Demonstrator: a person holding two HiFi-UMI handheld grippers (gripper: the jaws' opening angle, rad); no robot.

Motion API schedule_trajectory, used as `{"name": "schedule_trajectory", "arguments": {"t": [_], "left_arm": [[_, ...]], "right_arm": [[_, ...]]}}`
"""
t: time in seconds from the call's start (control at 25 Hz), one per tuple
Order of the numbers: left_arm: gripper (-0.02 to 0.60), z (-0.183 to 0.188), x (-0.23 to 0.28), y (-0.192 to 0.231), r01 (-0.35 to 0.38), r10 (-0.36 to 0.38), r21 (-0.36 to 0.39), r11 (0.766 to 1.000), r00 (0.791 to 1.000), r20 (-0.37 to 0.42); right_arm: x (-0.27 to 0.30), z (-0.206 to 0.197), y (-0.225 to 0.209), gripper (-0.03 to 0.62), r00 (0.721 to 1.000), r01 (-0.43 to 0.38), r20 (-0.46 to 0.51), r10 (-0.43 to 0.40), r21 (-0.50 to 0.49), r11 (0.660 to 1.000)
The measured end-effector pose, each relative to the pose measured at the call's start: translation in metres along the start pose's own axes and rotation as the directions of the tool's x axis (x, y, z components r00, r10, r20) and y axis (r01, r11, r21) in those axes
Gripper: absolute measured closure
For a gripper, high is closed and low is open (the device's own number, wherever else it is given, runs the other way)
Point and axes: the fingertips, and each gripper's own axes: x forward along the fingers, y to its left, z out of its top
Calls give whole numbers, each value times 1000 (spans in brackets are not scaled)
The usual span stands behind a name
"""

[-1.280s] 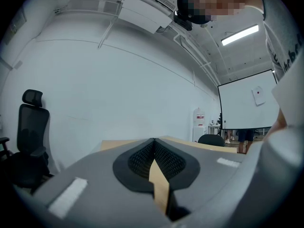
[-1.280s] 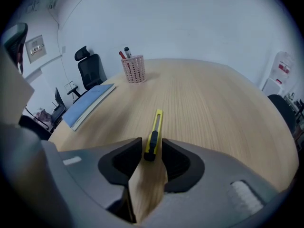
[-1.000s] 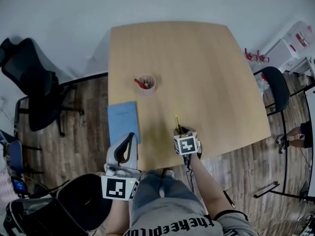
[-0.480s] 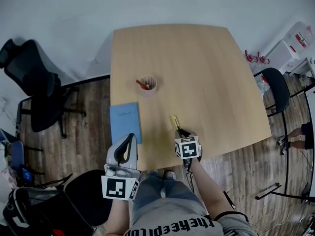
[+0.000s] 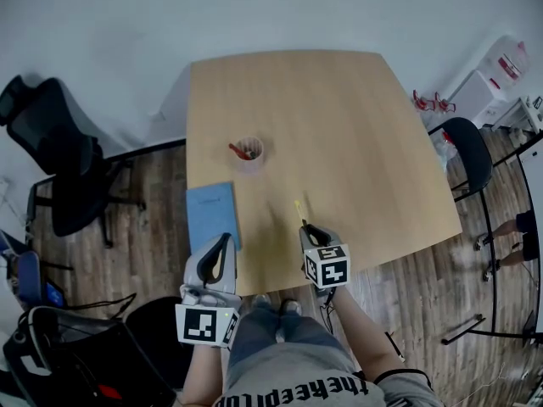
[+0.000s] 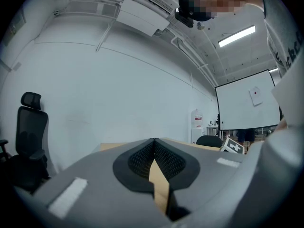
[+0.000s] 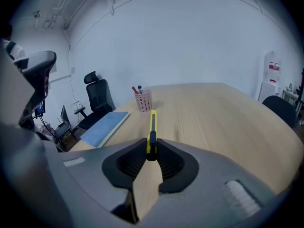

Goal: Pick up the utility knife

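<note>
- Since the earlier frames, the utility knife (image 5: 299, 209) has been raised from the table (image 5: 339, 117) together with the right gripper (image 5: 307, 225); a faint shadow is seen on the wood just left of it.
- In the right gripper view the knife (image 7: 152, 127) is clamped between the jaws of the right gripper (image 7: 151, 152) at its black rear end, and the yellow body is pointed forward, clear of the tabletop.
- From this the pick-up is judged as nearly done; only a steady hold seems to be needed.
- The left gripper (image 5: 222, 242) is kept at the lower left of the head view, near the table edge; the jaws of the left gripper (image 6: 154, 156) are closed together with nothing between them.
- On the light wooden table a blue notebook (image 5: 212, 216) is laid at the left edge, and a pink pen cup (image 5: 249, 152) is placed above it.
- Around the table a dark plank floor, a black office chair (image 5: 51, 168) at the left and white walls are seen.
</note>
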Motion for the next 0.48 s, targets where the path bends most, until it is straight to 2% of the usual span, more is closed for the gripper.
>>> {"name": "schedule_trajectory", "arguments": {"t": [0.48], "left_arm": [[561, 4, -3, -5, 15, -15, 5, 1000, 1000, 16]], "right_arm": [[-42, 33, 22, 526, 986, -51, 158, 51, -3, 999]]}}
